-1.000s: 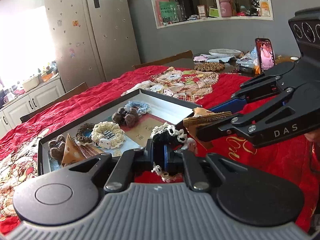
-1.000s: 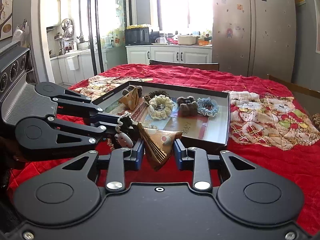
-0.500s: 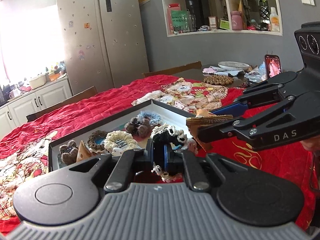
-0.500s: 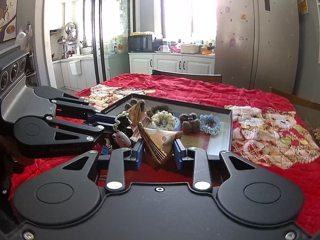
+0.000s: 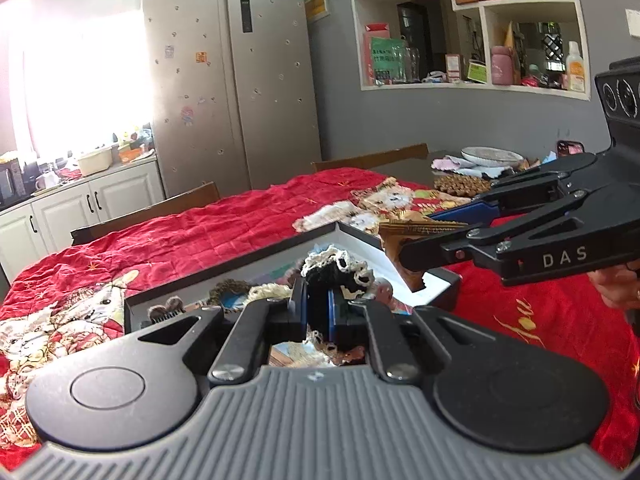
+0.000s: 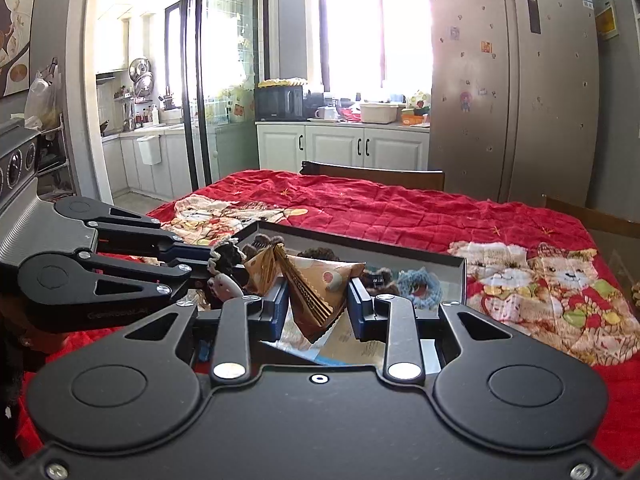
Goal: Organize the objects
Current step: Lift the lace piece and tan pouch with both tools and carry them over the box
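My left gripper (image 5: 316,312) is shut on a black scrunchie with cream lace trim (image 5: 336,268), held above the near part of the black-framed tray (image 5: 360,232). It also shows in the right wrist view (image 6: 226,260). My right gripper (image 6: 318,308) is shut on a tan triangular pouch (image 6: 316,284), held over the tray (image 6: 456,260); the pouch also shows in the left wrist view (image 5: 404,236). The two grippers are side by side, close together. Several scrunchies lie in the tray, among them a blue one (image 6: 418,286) and a cream one (image 5: 268,291).
A red quilted cloth (image 6: 400,212) with bear patches covers the table. Chairs stand at the far side (image 6: 372,174). A plate (image 5: 492,156), a brown mat (image 5: 460,186) and a phone (image 5: 570,148) sit at the far right end.
Both grippers have risen and tilted up with their objects still held; the tray now sits lower and is more hidden behind the gripper bodies.
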### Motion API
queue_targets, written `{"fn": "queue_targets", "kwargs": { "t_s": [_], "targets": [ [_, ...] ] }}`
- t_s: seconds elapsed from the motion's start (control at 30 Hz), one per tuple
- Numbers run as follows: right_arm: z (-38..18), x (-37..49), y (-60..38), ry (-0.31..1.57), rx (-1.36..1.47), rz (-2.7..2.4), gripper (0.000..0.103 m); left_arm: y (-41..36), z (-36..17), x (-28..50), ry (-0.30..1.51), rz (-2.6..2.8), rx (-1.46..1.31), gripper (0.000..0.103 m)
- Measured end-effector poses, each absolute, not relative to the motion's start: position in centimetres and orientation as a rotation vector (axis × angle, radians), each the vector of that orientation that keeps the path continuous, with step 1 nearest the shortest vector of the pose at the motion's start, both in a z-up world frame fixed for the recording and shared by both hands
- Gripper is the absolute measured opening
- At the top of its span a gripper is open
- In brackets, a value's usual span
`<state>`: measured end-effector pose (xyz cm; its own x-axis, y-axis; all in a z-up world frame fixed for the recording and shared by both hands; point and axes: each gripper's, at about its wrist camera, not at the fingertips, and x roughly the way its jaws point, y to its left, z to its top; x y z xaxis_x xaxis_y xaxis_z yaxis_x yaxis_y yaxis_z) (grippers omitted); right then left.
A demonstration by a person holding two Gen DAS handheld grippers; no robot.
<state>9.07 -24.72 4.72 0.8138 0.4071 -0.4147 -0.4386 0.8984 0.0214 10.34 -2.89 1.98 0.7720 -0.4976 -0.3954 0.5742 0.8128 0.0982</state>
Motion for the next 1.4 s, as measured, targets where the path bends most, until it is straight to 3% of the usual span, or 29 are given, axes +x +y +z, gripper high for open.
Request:
{"fn": "queue_targets", "kwargs": {
  "t_s": [0.9,1.4],
  "targets": [
    [7.5,17.1,-21.2,0.367,-0.077,0.395,0.03,-0.8,3.6,17.6,0.362,-0.404,0.087,0.012],
    [4.3,23.1,-20.8,0.419,0.022,0.352,0.03,-0.5,1.8,21.1,0.385,-0.363,0.03,0.012]
  ]
}}
